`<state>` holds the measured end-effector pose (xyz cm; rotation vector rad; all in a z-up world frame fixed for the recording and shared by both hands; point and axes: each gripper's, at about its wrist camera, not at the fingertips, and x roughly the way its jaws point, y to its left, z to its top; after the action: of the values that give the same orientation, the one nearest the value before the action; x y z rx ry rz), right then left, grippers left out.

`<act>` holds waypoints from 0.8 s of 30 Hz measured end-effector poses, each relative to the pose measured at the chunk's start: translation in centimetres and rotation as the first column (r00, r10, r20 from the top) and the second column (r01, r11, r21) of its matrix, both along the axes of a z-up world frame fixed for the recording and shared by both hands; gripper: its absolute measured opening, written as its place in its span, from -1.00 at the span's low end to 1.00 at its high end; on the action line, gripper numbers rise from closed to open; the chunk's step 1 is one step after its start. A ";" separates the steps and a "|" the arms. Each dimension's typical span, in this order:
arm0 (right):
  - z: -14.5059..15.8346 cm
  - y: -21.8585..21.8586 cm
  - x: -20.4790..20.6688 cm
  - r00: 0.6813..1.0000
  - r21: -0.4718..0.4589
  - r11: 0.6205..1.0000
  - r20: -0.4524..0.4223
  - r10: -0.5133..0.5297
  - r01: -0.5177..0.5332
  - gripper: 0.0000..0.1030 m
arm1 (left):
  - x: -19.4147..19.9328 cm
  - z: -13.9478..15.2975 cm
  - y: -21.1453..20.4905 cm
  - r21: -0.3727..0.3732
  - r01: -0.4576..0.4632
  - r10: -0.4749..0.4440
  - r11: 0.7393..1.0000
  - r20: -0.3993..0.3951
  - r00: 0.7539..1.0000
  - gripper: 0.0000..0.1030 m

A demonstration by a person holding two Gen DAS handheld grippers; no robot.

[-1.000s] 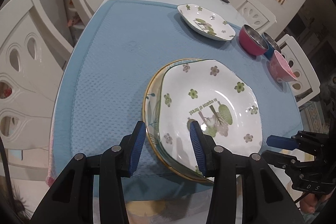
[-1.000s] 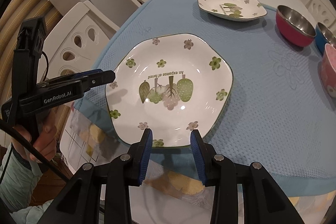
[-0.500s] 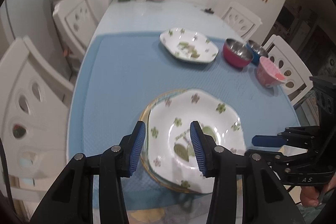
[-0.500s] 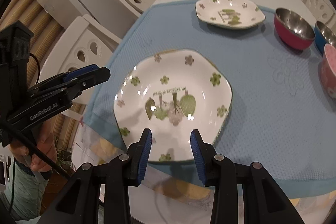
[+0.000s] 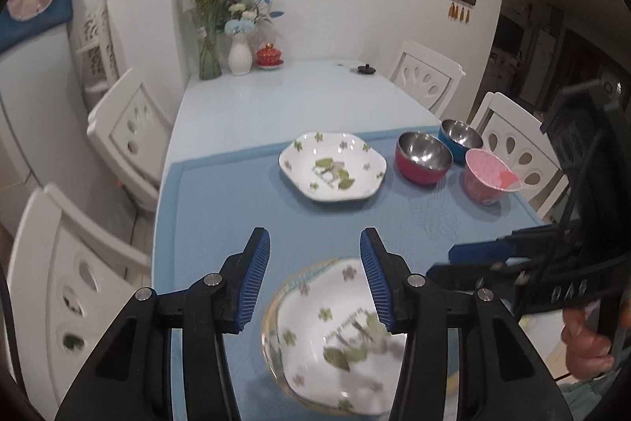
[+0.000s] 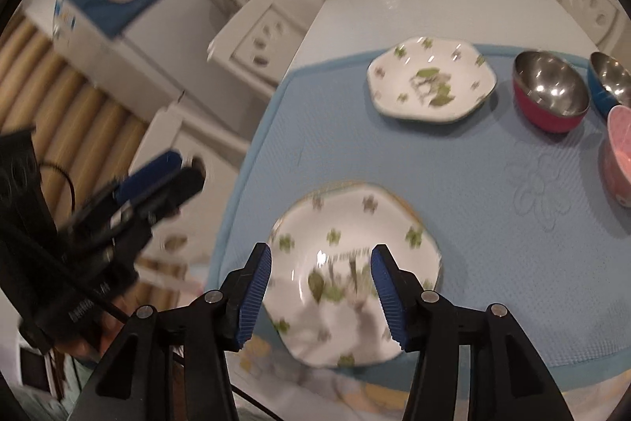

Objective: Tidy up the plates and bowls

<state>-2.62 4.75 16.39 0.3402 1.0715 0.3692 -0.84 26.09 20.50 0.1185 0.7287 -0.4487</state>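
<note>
A white flowered plate lies on top of a gold-rimmed plate at the near edge of the blue mat. A second flowered plate lies further back. A red bowl, a blue bowl and a pink bowl stand at the right. My left gripper is open and empty above the stacked plates. My right gripper is open and empty over the same plate.
White chairs stand around the table. Vases with flowers and a red lidded cup stand at the far end of the white tabletop. A small black object lies near them.
Both grippers have risen and drawn back from the stacked plates, tilting up so the far wall and the whole table show. Both stay open and empty.
</note>
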 end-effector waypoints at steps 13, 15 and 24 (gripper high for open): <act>-2.4 -4.4 8.0 0.990 0.052 0.990 -0.060 -0.130 0.133 0.09 | 10.3 -2.6 -2.0 -0.056 0.095 -0.100 0.994 -0.080 0.992 -0.12; -3.9 -5.6 9.3 0.983 0.080 0.984 -0.102 -0.153 0.161 0.09 | 11.9 -3.9 -2.1 -0.089 0.093 -0.103 0.992 -0.118 0.988 -0.12; -8.5 -9.7 13.8 0.936 0.057 0.952 -0.207 -0.283 0.301 0.09 | 19.6 -9.9 -2.3 -0.303 0.038 -0.149 0.952 -0.352 0.924 -0.12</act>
<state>11.18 -4.95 7.89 0.6169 1.1793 0.1165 18.76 23.81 10.63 -0.2166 1.0229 -0.6774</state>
